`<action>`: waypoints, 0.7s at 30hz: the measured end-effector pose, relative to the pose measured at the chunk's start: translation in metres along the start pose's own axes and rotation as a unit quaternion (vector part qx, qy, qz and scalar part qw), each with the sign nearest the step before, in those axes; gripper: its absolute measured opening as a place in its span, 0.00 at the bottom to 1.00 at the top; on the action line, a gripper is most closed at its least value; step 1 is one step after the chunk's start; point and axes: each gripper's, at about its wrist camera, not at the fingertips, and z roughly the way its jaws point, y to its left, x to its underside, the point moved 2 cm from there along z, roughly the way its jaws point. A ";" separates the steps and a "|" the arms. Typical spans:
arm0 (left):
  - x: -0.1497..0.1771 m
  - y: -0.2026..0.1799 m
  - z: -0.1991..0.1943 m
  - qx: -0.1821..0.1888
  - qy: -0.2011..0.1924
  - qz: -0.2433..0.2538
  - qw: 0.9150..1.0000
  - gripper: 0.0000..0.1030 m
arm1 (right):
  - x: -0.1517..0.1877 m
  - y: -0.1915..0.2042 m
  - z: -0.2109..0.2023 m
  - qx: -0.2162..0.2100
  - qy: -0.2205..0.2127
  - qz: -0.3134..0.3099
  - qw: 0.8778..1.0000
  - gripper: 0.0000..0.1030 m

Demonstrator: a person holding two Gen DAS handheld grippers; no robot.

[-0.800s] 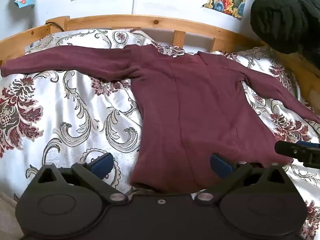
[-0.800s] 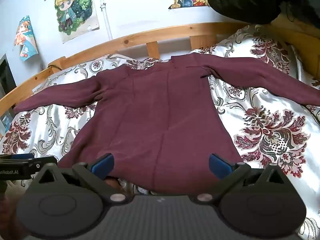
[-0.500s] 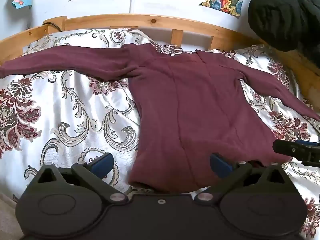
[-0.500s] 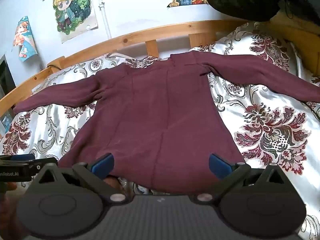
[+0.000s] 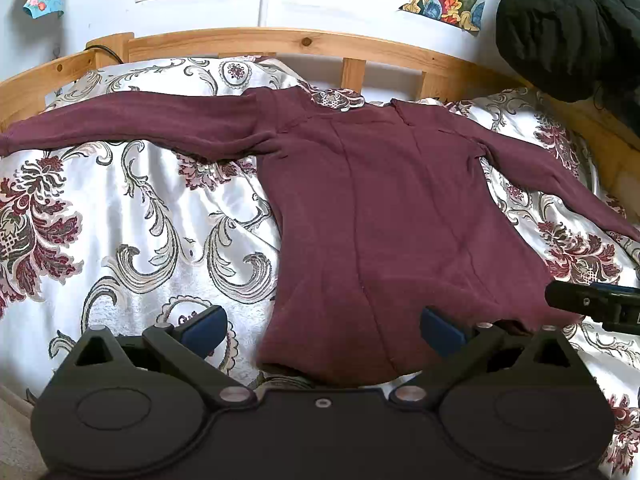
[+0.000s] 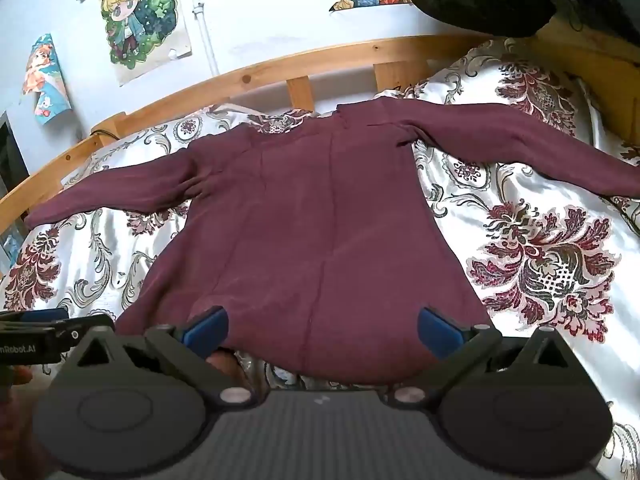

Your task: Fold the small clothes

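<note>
Left wrist view: we see our left hand-held gripper [image 5: 322,330] spread wide and holding nothing, over the hem's left corner
Right wrist view: our right hand-held gripper [image 6: 320,330] is equally wide and empty, at the hem's middle
Garment: the maroon top [image 5: 380,216] lies flat on the bed [image 5: 120,220], sleeves out, which we judge is ready for a first fold
Only the left view: a full left sleeve tip
Only the right view: the anime poster [image 6: 140,16]

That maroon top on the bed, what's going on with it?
A person holds a gripper in each hand over the top, which lies flat on the bedspread with both sleeves spread. The left gripper and right gripper hover open near its hem. No fold is made yet.
</note>
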 end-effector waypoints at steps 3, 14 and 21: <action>0.000 0.000 0.000 0.001 0.000 0.000 1.000 0.99 | 0.000 0.000 0.000 0.000 0.001 0.001 1.000 1.00; 0.002 -0.001 0.002 0.001 0.002 0.001 1.000 0.99 | 0.003 0.001 0.001 -0.001 0.003 0.005 1.000 1.00; 0.003 -0.001 0.002 0.003 0.002 0.001 1.000 0.99 | 0.004 0.001 0.002 -0.001 0.005 0.007 1.000 1.00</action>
